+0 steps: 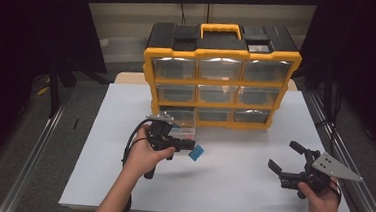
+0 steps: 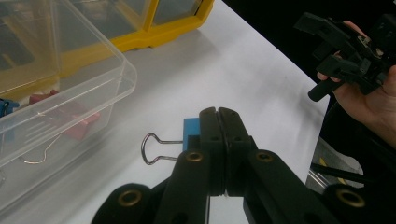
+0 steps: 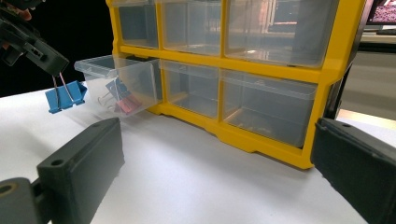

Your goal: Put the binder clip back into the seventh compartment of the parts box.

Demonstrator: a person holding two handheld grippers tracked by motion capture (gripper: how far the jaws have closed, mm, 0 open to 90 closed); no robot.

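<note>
High view: left gripper (image 1: 189, 147) is pinching a blue binder clip (image 1: 197, 152) just beside the pulled-out drawer (image 1: 184, 131); right gripper (image 1: 284, 163) is idling, jaws spread. Next, prob. moving clip clear & setting it down w/ care.

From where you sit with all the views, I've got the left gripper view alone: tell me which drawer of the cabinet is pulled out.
Observer: The bottom-left drawer of the yellow organizer; the high view shows the other eight pushed in.
Operator: Confirm how the clip hangs.
Observer: The left claw pinches the wire handles, and the blue binder clip dangles below them, clear of the table.
Operator: Report the right claw.
Observer: The right claw is open, low over the table's right side, holding nothing.
</note>
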